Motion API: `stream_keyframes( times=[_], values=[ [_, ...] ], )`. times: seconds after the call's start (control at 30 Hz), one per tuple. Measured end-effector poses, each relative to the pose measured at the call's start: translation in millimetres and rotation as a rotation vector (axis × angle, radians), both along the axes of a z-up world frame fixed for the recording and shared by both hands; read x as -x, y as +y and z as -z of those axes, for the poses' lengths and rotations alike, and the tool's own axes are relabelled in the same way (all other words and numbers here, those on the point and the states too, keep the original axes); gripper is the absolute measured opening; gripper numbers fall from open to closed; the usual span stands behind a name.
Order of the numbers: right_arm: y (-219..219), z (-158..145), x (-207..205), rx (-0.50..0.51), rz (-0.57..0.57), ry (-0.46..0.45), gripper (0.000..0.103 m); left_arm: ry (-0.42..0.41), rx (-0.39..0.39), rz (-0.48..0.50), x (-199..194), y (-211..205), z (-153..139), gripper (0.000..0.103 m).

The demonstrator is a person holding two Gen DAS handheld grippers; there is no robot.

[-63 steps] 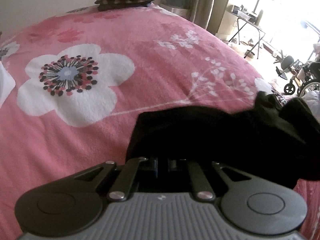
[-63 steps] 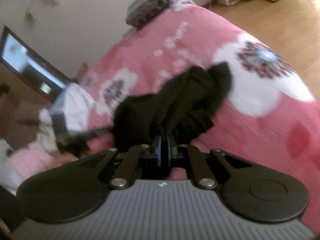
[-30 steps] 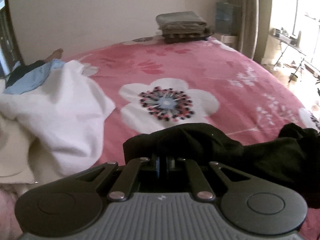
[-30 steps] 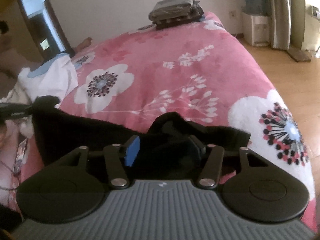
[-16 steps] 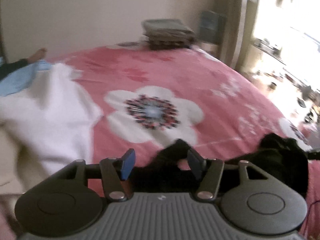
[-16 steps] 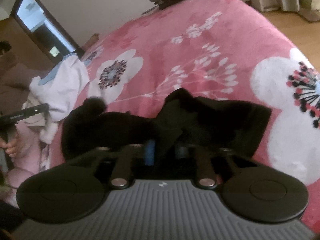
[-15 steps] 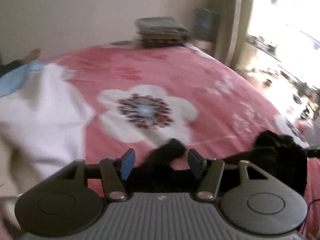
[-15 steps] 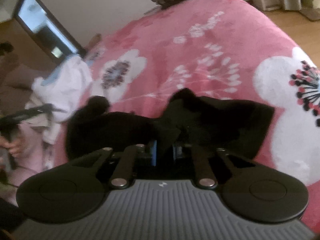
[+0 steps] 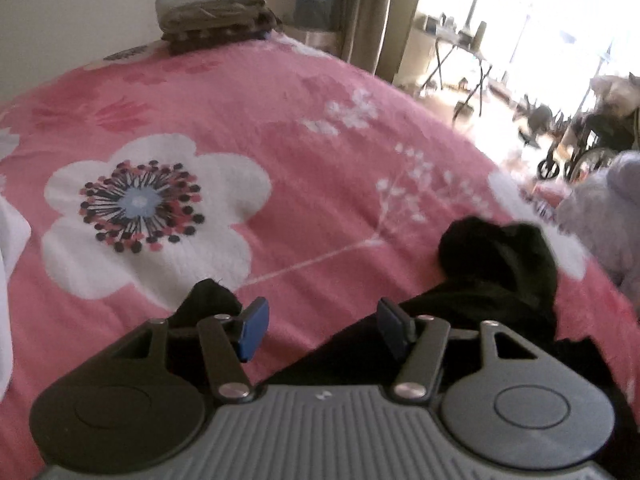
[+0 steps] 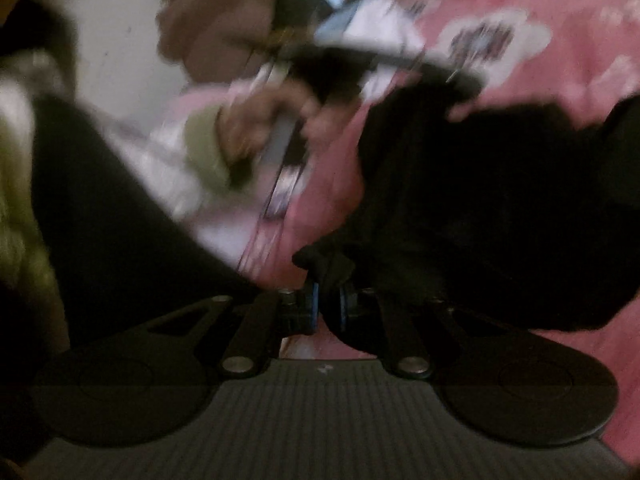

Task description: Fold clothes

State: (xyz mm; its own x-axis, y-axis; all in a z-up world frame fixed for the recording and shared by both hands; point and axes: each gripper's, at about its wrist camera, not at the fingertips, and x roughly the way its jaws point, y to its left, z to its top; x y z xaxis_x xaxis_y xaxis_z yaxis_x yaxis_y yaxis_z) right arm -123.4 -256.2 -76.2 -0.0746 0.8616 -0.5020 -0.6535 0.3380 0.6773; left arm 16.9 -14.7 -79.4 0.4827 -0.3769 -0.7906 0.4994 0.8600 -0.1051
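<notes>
1. The left hand-held gripper [image 9: 322,326] stands with its blue-padded jaws apart, having just been opening; only pink bedding shows between them, the cloth lying beneath and beside them.
2. The right hand-held gripper [image 10: 327,307], seen blurred, has its jaws pinched together on a fold of the crumpled black garment [image 9: 496,276], having just been closing.
3. That garment lies on the pink floral bedspread [image 9: 280,128].
4. A stack of folded grey-brown cloths [image 9: 212,14] sits at the bed's far edge.
</notes>
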Motion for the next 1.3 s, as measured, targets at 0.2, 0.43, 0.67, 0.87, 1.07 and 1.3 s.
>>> stream_keyframes(
  times=[0.2,0.43,0.67,0.87,1.07,1.3],
  values=[
    [-13,19,10,0.103,-0.114,0.097,0.008,0.026,-0.096,-0.063,0,16,15,0.060],
    [-37,32,6,0.266,-0.056,0.171,0.009,0.023,-0.150,-0.163,2,46,15,0.060],
    [-84,0,5,0.199,0.074,0.201,0.055,-0.114,-0.123,-0.175,17,54,-18,0.060],
    [-125,6,0,0.126,0.310,0.280,0.056,-0.088,0.041,-0.008,38,29,-41,0.060],
    [-129,55,-3,-0.004,0.483,0.498,0.056,-0.001,0.162,0.279,81,-13,-44,0.060],
    [-111,73,-2,-0.092,0.536,0.533,0.011,0.076,0.163,0.488,135,-41,-23,0.060]
  ],
)
